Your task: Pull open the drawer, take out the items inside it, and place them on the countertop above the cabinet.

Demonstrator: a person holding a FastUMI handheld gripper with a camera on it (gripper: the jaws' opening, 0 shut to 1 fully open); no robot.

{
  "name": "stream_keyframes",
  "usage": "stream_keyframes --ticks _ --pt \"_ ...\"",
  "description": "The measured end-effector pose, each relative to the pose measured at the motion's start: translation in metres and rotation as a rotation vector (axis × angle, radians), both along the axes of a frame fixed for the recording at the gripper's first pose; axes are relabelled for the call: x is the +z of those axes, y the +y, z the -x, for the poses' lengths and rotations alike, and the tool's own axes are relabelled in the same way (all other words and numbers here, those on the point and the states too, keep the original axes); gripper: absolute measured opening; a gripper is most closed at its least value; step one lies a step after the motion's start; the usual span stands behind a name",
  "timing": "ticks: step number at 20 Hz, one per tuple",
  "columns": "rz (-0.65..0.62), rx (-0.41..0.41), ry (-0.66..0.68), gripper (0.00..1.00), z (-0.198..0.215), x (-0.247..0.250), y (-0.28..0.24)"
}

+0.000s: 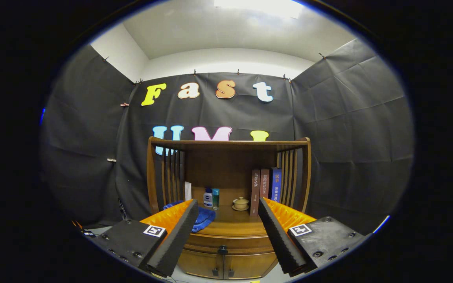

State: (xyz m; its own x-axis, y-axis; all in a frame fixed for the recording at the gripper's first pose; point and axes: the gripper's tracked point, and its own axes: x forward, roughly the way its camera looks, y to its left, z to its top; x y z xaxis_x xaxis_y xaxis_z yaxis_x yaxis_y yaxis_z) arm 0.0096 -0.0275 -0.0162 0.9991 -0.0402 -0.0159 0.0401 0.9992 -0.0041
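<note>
Hand-held gripper (226,239): fingers spread wide, holding nothing, aimed at the wooden cabinet (226,251) from well back.
Drawer (230,241): shut, just under the desk (234,226), between my fingertips; its dark knob (222,249) sits at the middle.
Drawer axis: long side runs left to right; the front faces me, so I judge the pull comes straight toward me.
On the desk: blue towel (203,218), two small bottles (211,197), lidded cup (241,203), upright books (265,188).
Risk: the knob is small, so my fingers could close off-centre and slip; an angled pull might jam the drawer.
</note>
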Motion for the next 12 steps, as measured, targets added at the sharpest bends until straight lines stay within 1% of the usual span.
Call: stream_keyframes --ticks 5,12 --pt "0.002 0.011 0.011 0.98 -0.008 -0.026 0.004" --pt "-0.019 0.026 0.047 0.98 -0.033 -0.087 0.015"
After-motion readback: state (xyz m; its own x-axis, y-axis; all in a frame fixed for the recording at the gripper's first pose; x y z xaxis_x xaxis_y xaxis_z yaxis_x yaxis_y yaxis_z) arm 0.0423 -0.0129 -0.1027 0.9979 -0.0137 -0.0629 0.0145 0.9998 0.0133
